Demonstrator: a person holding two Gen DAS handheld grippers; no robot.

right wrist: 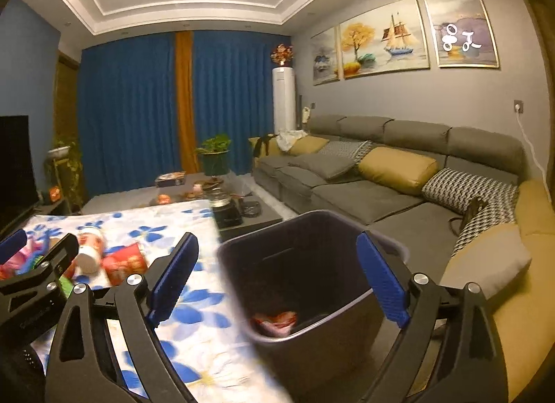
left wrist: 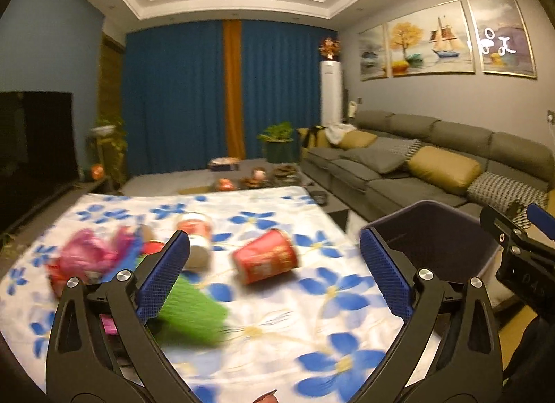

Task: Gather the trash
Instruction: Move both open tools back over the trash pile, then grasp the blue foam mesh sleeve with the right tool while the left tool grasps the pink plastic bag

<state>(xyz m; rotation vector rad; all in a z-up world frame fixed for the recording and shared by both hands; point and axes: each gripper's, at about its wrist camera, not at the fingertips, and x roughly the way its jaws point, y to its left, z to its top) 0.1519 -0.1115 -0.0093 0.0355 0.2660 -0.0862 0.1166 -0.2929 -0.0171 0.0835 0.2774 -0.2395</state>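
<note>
The left hand-held gripper (left wrist: 274,274) is held wide open with nothing between its fingers; the right hand-held gripper (right wrist: 277,278) is likewise spread and empty, poised above the bin (right wrist: 350,328). Just ahead of the left fingers, on the flowered tabletop (left wrist: 312,333), a green wrapper (left wrist: 194,313) lies nearest, with a red cup (left wrist: 265,259) on its side beyond it, a tipped white can (left wrist: 197,236) and pink wrappers (left wrist: 86,257) further left. Red trash (right wrist: 275,321) is seen at the bin's bottom. The lying cup could probably roll off if nudged sideways. The tabletop's right edge runs close beside the bin, leaving little room; further off, a sofa (right wrist: 381,191) bounds the right side.
</note>
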